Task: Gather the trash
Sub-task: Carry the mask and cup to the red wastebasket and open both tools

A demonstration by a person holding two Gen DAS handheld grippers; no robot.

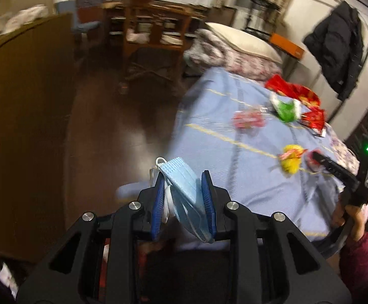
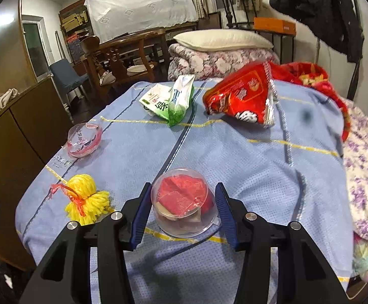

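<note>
So the left gripper [image 1: 184, 177] is clamped tight on a crumpled blue face mask [image 1: 184, 185], held off the near left edge of the bed, over the dark floor [image 1: 103, 126]. That view is pretty blurry.

Rest of the trash sits on the blue bedspread [image 2: 234, 157]. Going left to right in the right wrist view: a clear plastic lid with pink print [image 2: 84, 140] near the left edge, a yellow yarn tuft [image 2: 87, 202] tied with red string nearer the front, a green and white wrapper [image 2: 171, 101] further back, then a big red snack bag [image 2: 244, 98] far right.

The right gripper [image 2: 184, 210] has its pads on either side of a clear plastic cup [image 2: 184, 205] with red scraps inside. There's a visible gap both sides, so it's not squeezing it.
</note>
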